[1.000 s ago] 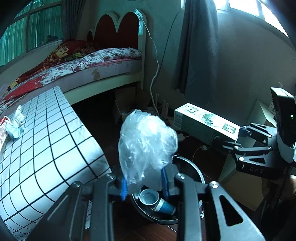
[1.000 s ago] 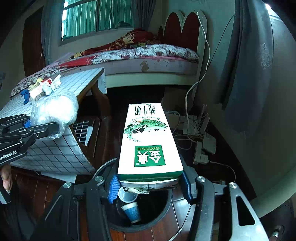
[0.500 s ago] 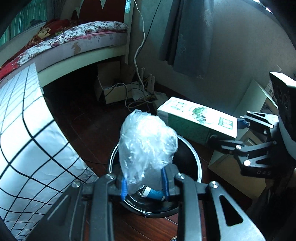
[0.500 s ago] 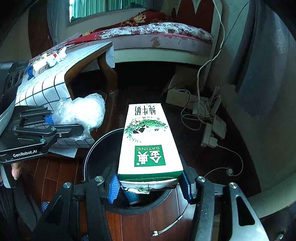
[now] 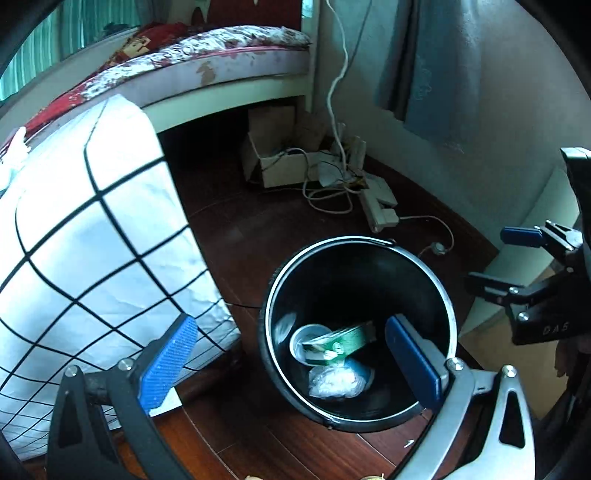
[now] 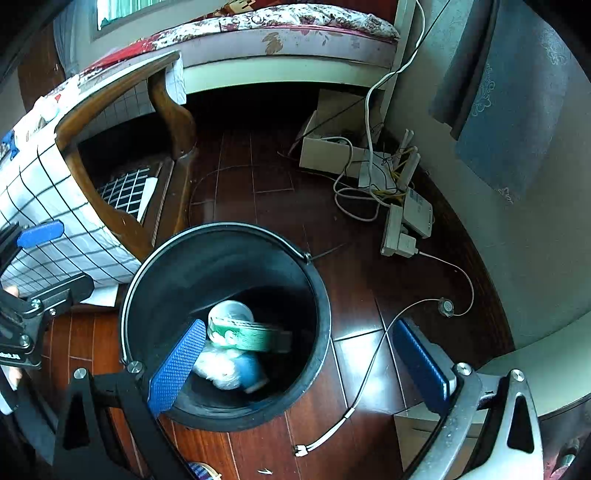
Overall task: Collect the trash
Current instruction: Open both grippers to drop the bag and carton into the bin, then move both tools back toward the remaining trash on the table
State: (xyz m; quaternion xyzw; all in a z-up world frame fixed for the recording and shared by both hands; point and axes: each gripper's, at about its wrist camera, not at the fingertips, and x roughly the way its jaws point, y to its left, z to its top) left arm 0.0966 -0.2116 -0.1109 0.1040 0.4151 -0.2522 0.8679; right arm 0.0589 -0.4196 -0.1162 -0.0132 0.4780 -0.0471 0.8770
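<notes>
A black bin with a metal rim (image 5: 332,242) stands on the dark wood floor. In it lie a green-and-white milk carton (image 5: 340,341), a crumpled clear plastic bag (image 5: 338,382) and a white cup (image 5: 308,334). My left gripper (image 5: 291,360) hangs over the bin's left side, jaws opening wide with nothing between the blue pads. In the right wrist view the bin (image 6: 221,227) holds the blurred carton (image 6: 251,334) and bag (image 6: 218,365). My right gripper (image 6: 299,365) is above its right side, jaws opening and empty.
A table under a white checked cloth (image 5: 92,240) stands close on the bin's left. A cardboard box (image 5: 273,166), tangled cables and a power strip (image 5: 380,214) lie by the wall. A thin cable (image 6: 369,369) runs past the bin. The bed (image 6: 295,33) is behind.
Both grippers have opened and sunk toward the bin. The plastic bag left the left jaws and the carton left the right jaws; both now lie in the bin.
</notes>
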